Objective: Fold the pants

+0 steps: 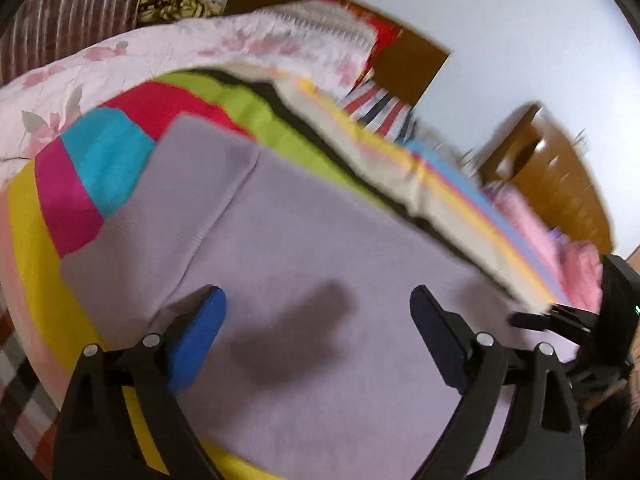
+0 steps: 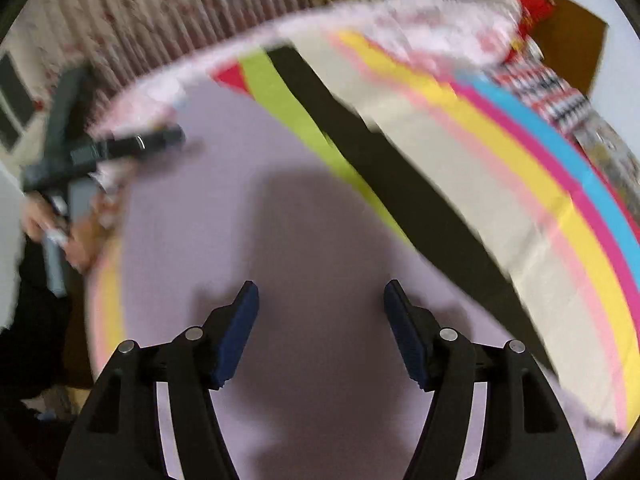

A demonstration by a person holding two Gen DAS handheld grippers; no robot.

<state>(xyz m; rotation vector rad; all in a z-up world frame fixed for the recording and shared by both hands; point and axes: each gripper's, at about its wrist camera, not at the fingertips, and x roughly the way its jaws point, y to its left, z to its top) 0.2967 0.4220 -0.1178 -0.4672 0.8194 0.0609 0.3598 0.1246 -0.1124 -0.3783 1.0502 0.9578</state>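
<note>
Lilac pants [image 1: 320,240] lie flat on a bed and fill the lower half of both views; in the left wrist view a seam or crease runs up their left part. My left gripper [image 1: 316,296] hangs just above the cloth, jaws wide apart and empty. My right gripper [image 2: 322,288] also hovers over the pants [image 2: 240,168], open with nothing between its blue pads. Each casts a shadow on the fabric. In the right wrist view the left gripper [image 2: 160,140] shows at the left, held by a hand [image 2: 80,248]. The right gripper [image 1: 552,316] shows at the right edge of the left wrist view.
Under the pants lies a bedspread [image 1: 100,168] striped in yellow, magenta, blue, red, green, black and cream [image 2: 500,184]. A pink floral quilt [image 1: 140,52] is bunched at the far side. Behind stand a wooden headboard [image 1: 408,68], a striped curtain [image 2: 160,12] and a wooden cabinet [image 1: 560,184].
</note>
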